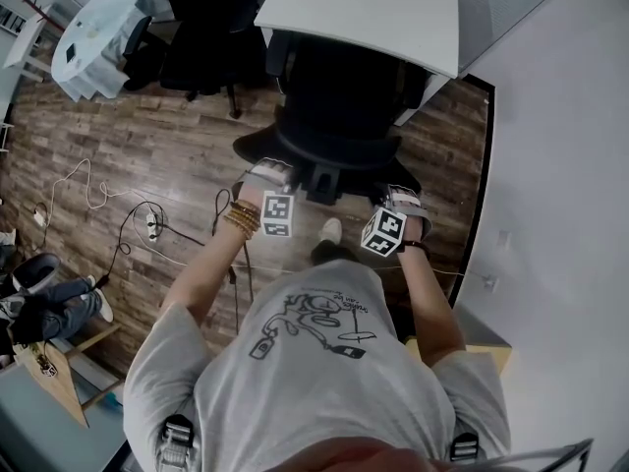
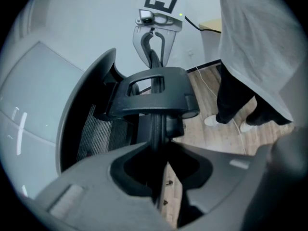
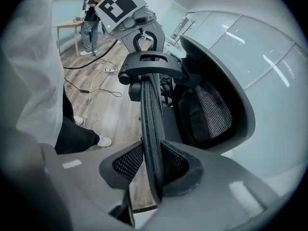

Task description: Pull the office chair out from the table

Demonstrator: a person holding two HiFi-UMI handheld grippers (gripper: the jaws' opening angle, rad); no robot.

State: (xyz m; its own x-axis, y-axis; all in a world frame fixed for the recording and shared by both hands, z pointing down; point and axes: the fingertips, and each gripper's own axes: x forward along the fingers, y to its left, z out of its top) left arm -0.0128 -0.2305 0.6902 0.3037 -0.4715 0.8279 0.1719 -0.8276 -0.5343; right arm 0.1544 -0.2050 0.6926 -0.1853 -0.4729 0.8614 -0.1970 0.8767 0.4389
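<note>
The black office chair (image 1: pixel 339 116) stands with its seat tucked under the white table (image 1: pixel 373 8), its back toward me. My left gripper (image 1: pixel 267 177) grips the left end of the backrest's top edge, my right gripper (image 1: pixel 395 203) the right end. In the left gripper view the thin mesh edge of the backrest (image 2: pixel 156 124) runs between the jaws of the left gripper (image 2: pixel 161 150), which press on it. In the right gripper view the right gripper (image 3: pixel 151 165) is likewise shut on the mesh edge (image 3: pixel 150 114). Each view shows the other gripper past the headrest bracket (image 3: pixel 151 66).
A white wall (image 1: pixel 560 165) runs close on the right. A second black chair (image 1: pixel 197 37) and a round white table (image 1: pixel 98 23) stand at the back left. Cables and a power strip (image 1: pixel 150 226) lie on the wood floor. A seated person (image 1: pixel 49 303) is at the left.
</note>
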